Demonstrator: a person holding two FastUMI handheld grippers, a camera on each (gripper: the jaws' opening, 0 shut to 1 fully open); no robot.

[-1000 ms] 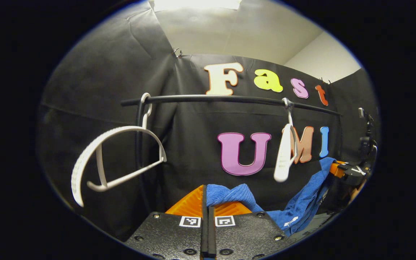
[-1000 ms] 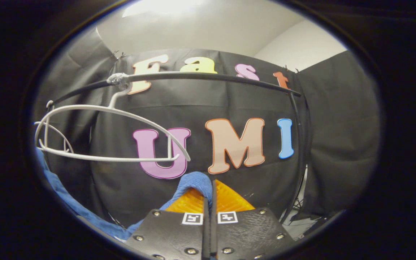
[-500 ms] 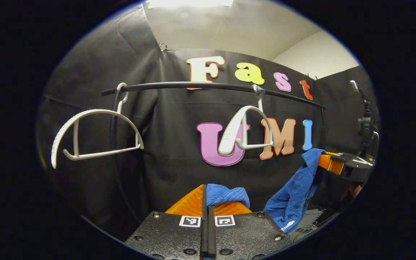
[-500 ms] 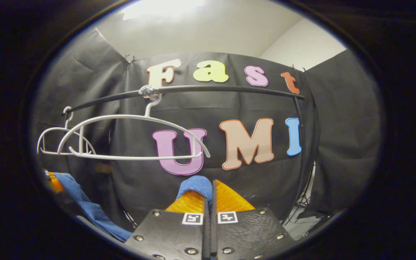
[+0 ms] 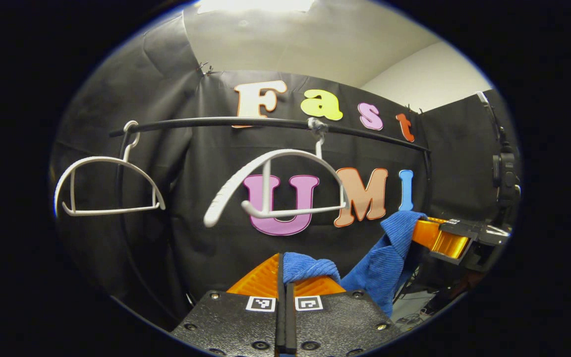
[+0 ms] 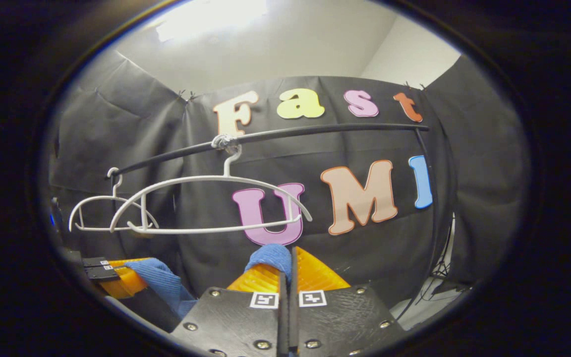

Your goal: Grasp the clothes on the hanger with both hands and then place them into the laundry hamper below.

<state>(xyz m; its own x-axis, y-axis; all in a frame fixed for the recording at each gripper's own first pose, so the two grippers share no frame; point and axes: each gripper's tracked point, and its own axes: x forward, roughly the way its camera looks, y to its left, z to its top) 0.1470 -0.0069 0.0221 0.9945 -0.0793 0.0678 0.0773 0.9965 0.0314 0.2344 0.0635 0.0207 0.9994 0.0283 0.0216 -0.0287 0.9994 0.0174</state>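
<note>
Now both grippers hold the blue garment (image 5: 382, 258) off the bare white hanger (image 5: 275, 183) on the black rail (image 5: 265, 122). Left gripper (image 5: 285, 270) pinches one fold, jaws pressed together on it; right gripper (image 6: 288, 265) pinches another, level, pointing at the booth wall.

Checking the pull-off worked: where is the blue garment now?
Off the hangers: the blue garment hangs between the left gripper and right gripper, below the nearer white hanger.
</note>
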